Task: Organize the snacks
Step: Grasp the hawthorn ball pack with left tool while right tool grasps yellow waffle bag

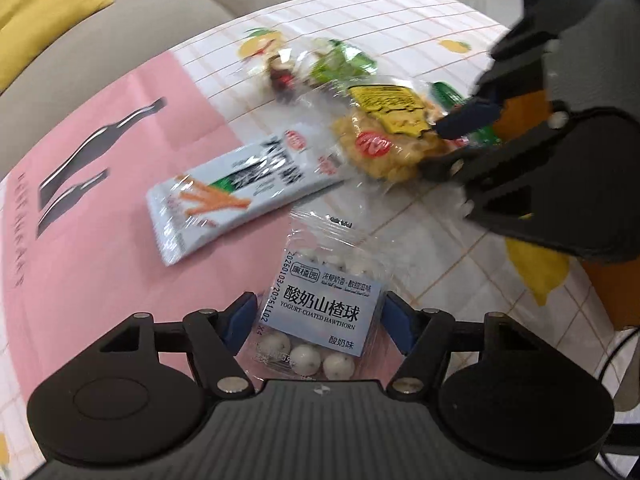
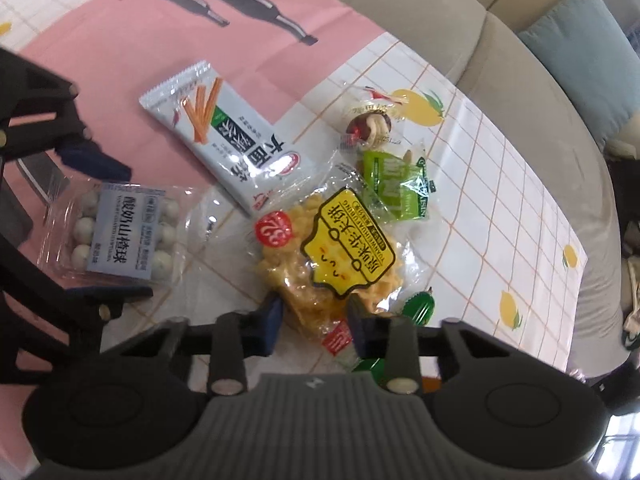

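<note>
L gripper (image 1: 318, 320) straddles hawthorn pack (image 1: 320, 312).

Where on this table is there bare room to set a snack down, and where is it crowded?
Bare: the pink sheet beyond the white stick-snack packet, and the checked cloth toward the sofa. Crowded: around the yellow puffed-snack bag.

A tablecloth (image 2: 500, 184) with grid and lemons carries a pink sheet (image 2: 120, 64), the white stick-snack packet (image 2: 224, 140), hawthorn ball pack (image 2: 120, 236), yellow corn-snack bag (image 2: 320, 256) and green packet (image 2: 396, 184).

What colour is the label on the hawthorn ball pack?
Pale blue with black text, clearest on the hawthorn pack in the left wrist view.
</note>
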{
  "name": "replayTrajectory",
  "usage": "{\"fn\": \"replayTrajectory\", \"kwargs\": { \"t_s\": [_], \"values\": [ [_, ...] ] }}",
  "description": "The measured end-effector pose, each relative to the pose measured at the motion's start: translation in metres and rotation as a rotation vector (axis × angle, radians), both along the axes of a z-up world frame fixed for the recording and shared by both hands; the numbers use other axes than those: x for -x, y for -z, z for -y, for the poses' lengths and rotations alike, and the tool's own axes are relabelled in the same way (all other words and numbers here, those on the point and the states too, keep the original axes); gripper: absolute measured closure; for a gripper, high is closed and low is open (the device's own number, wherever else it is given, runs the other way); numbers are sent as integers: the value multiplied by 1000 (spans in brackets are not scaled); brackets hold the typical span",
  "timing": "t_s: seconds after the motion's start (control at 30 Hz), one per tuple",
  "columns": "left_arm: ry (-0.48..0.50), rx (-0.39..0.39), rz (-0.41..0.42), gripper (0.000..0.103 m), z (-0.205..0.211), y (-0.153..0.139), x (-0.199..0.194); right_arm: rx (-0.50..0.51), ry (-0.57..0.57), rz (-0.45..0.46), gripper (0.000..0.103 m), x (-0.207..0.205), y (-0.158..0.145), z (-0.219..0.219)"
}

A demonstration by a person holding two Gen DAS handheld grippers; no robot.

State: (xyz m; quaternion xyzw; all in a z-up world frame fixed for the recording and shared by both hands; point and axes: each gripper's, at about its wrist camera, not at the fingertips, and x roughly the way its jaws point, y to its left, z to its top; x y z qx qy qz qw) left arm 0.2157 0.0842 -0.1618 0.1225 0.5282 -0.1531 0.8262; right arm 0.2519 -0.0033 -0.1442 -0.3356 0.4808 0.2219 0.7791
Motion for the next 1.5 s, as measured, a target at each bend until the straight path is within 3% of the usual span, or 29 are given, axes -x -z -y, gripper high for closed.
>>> {"fn": "replayTrajectory", "kwargs": {
  "t_s": [0.13,0.27,0.43,0.67,0.73,0.8,0.87,0.93,1.0,1.03,1.2,1.3,1.5],
  "values": [
    [-114,10,-18,27,-12,-2,10,-40,-3,30,95,23,-7,-1],
    [-246,27,-41,27,-25,-2,21,-100,13,24,101,48,-12,2],
    [-382,87,-59,28,-40,-3,39,-172,41,-16,102,86,-14,6],
    [-446,124,-65,28,-44,-4,56,-360,182,-142,99,108,-14,16],
    [-445,128,-61,28,-45,-4,60,-405,190,-155,94,110,-16,19],
    [-440,117,-56,28,-46,-4,61,-432,166,-142,78,112,-20,21],
    [-429,111,-52,27,-46,-3,61,-421,121,-107,54,112,-25,21],
    [-418,107,-50,27,-45,-3,60,-380,57,-74,49,109,-27,20],
    [-403,101,-48,26,-45,-3,60,-324,-13,-51,30,103,-26,17],
    [-394,98,-48,26,-44,-2,60,-301,-49,-44,15,100,-25,16],
    [-351,61,-48,21,-41,-1,58,-174,-207,-45,3,86,-11,4],
    [-330,57,-47,20,-40,-1,56,-143,-190,-145,4,71,1,-3],
    [-295,44,-34,16,-38,1,56,-112,-95,-198,4,53,15,-5]
  ]
}}
